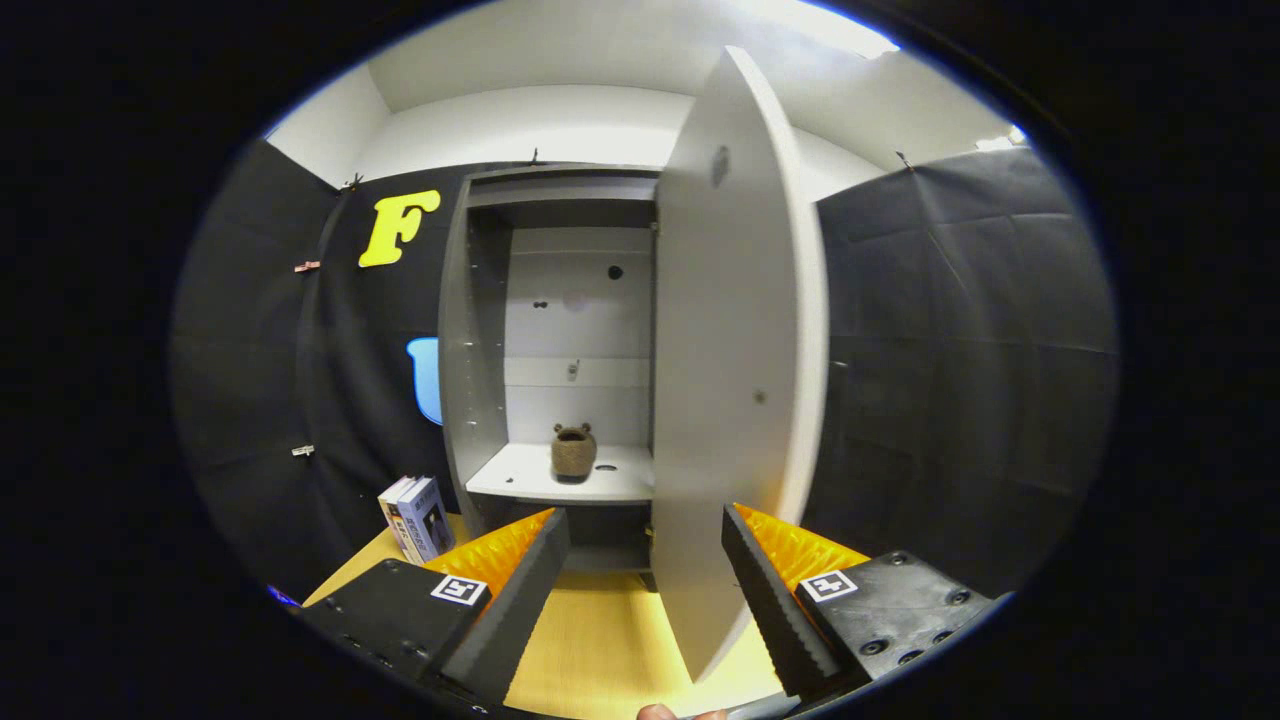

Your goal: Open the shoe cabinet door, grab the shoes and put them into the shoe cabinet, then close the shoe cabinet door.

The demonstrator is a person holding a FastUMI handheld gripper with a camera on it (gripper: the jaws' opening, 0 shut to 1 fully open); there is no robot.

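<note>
Left to right: books (415, 518) stand tilted on the wooden table (590, 640), just left of the shoe cabinet (470, 340). The cabinet is open; the brown shoe (573, 451) sits upright on its lower shelf (520, 478), beyond your fingers. The cabinet door (735, 380) is swung out toward you, its lower edge between the fingertips, nearer the right finger. Your gripper (645, 545) has its fingers spread apart, clamped on nothing. A fingertip (657, 712) shows at the very bottom.
</note>
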